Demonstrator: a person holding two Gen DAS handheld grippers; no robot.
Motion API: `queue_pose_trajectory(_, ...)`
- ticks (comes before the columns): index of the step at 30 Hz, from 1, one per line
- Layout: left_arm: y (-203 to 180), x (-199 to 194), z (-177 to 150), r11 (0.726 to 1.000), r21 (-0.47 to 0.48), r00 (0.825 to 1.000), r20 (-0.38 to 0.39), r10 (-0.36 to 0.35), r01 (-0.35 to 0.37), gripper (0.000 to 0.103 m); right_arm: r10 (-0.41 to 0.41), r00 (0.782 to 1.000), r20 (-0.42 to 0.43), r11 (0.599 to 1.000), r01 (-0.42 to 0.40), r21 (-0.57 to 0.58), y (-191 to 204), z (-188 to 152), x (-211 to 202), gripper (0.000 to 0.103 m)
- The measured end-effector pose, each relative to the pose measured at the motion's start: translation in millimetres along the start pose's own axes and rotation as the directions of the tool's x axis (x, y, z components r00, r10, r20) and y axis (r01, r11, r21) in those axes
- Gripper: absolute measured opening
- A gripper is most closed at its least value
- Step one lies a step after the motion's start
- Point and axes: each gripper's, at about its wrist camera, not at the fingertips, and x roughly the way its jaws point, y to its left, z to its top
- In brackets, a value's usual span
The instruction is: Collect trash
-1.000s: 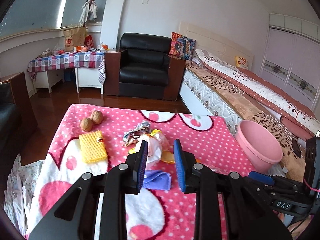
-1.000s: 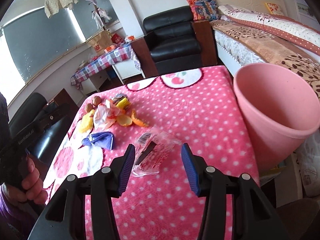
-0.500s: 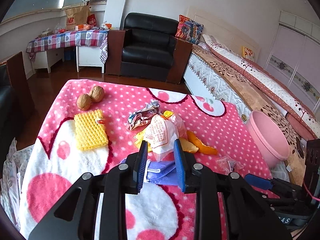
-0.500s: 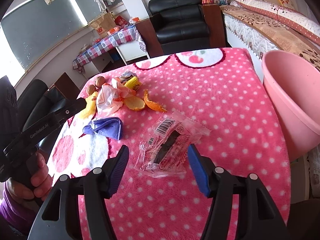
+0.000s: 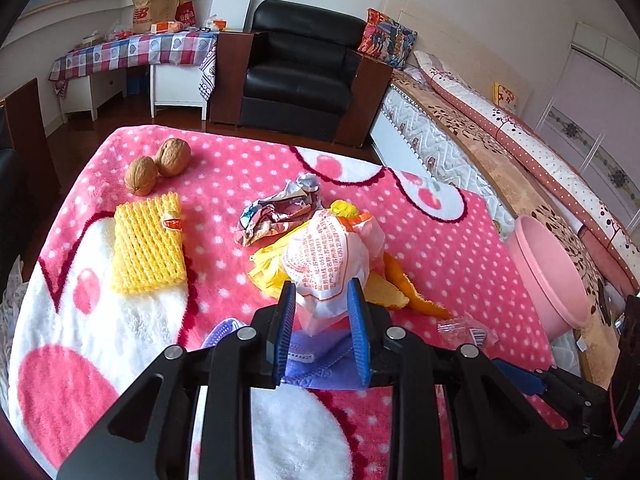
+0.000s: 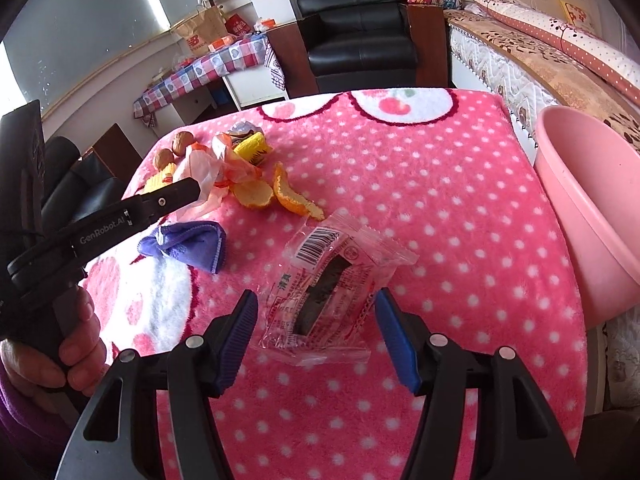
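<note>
You are bringing the right gripper (image 6: 316, 334) down over the clear wrapper (image 6: 334, 286), which is lying flat on the desk's pink cover (image 6: 440, 208); its fingers are closing, not yet pressing. The film is looking light, slippery and crinkly, so you are best pinching its long edges. Your left gripper (image 5: 322, 322) is narrowing around the white printed bag (image 5: 328, 264), soft and easily crushed; contact is possibly beginning, though the view is unclear. The pink basin (image 6: 592, 208) is waiting at three o'clock.
</note>
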Motion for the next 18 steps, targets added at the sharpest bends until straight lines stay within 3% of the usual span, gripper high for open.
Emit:
queue_pose_trajectory(1,0,0,0,1.000,-0.001,1.000,0.008,-0.001,0.001,0.013,-0.003,1.000,0.002,1.000,0.003,-0.001,-1,0,0,0.046)
queue_pose_trajectory(5,3,-6,1,1.000,-0.008,1.000,0.023,-0.007,0.007,0.008,0.009,1.000,0.025,1.000,-0.009,0.008,-9,5,-2,0.033)
queue_pose_trajectory(18,19,-45,14,0.998,-0.063,0.993,0.117,-0.017,0.025,0.008,-0.063,0.991,0.117,0.998,0.065,-0.013,-30,53,2,0.035)
